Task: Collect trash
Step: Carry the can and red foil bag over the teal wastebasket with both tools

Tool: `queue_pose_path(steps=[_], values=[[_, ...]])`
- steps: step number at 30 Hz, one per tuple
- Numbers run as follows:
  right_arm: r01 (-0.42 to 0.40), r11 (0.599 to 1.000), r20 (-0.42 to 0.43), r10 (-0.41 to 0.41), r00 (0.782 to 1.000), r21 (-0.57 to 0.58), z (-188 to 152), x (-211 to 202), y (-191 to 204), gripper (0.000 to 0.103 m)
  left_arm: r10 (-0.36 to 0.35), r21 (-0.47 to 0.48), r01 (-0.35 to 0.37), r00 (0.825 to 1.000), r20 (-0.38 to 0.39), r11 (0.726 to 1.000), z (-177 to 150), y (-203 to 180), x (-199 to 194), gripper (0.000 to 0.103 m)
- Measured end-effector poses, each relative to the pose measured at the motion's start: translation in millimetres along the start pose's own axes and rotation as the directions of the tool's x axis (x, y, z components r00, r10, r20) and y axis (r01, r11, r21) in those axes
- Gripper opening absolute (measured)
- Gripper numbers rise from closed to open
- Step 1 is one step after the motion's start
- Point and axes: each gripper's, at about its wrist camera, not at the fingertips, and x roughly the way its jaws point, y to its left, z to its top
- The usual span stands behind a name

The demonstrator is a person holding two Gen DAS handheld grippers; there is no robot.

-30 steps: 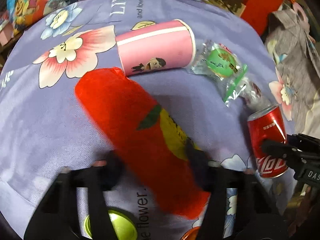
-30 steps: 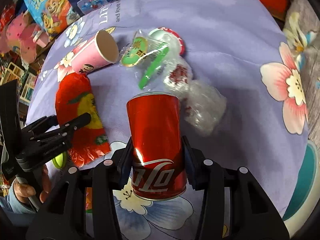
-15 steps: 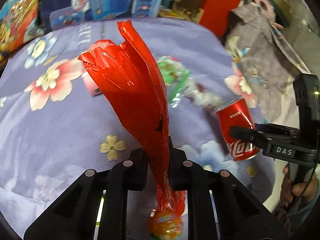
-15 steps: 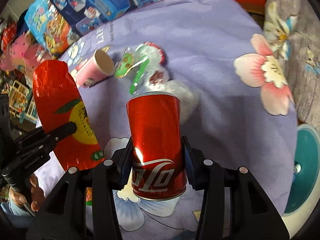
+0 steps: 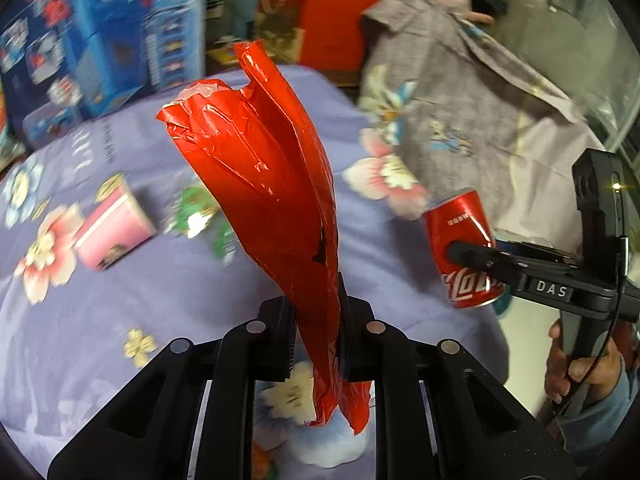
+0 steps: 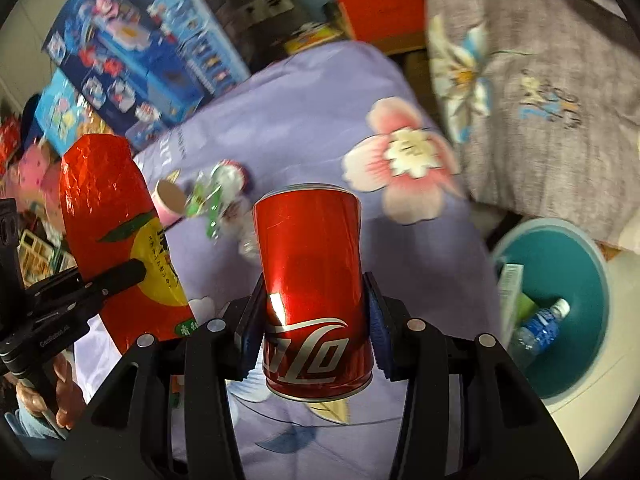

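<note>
Trash is in both grippers at once and lifted clear of the purple flowered cloth (image 5: 120,304): the left gripper (image 5: 316,344) is clamped on the lower part of a red snack wrapper (image 5: 272,184), which stands up loose and crumpled above the jaws with a short tail hanging below them, and the right gripper (image 6: 316,332) squeezes a red cola can (image 6: 312,280) by its sides, upright between the pads. Off to the right of the cloth, lower down, sits a teal bin (image 6: 592,280) that already holds a blue-labelled water bottle (image 6: 540,328) and what looks like a carton. My worry for the carry is the wrapper: only a thin, slippery pinch of film is held, so a quick swing could let it slide out or flap against the can, and the two grippers are near enough to bump if both head for the bin together. The can is smooth and gripped low, so it might tip forward if the jaws ease early. Count: one wrapper, one can, one pink paper cup (image 5: 114,232) lying on its side, a blurred cluster of clear and green packets (image 5: 200,220) whose number I cannot tell, one bin.
</note>
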Motion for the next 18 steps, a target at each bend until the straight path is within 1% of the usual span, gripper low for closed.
queue_pose_path(steps=[4, 10, 14, 18], values=[[0.014, 0.999, 0.05, -0.016, 0.999, 0.048, -2, -23, -27, 0.043, -0.036, 0.069, 0.036, 0.999, -0.004, 0.997, 12, -37, 6, 0.017], [0.042, 0.99, 0.112, -0.057, 0.992, 0.133, -10, -59, -78, 0.043, -0.083, 0.177, 0.087, 0.996, -0.029, 0.98, 23, -94, 24, 0.017], [0.066, 0.976, 0.149, -0.098, 0.984, 0.207, -19, -84, -120, 0.043, -0.108, 0.236, 0.122, 0.992, -0.071, 0.964, 23, -131, 41, 0.017], [0.094, 0.96, 0.169, -0.142, 0.975, 0.265, -31, -102, -154, 0.043, -0.128, 0.282, 0.155, 0.985, -0.114, 0.947, 24, -163, 59, 0.017]])
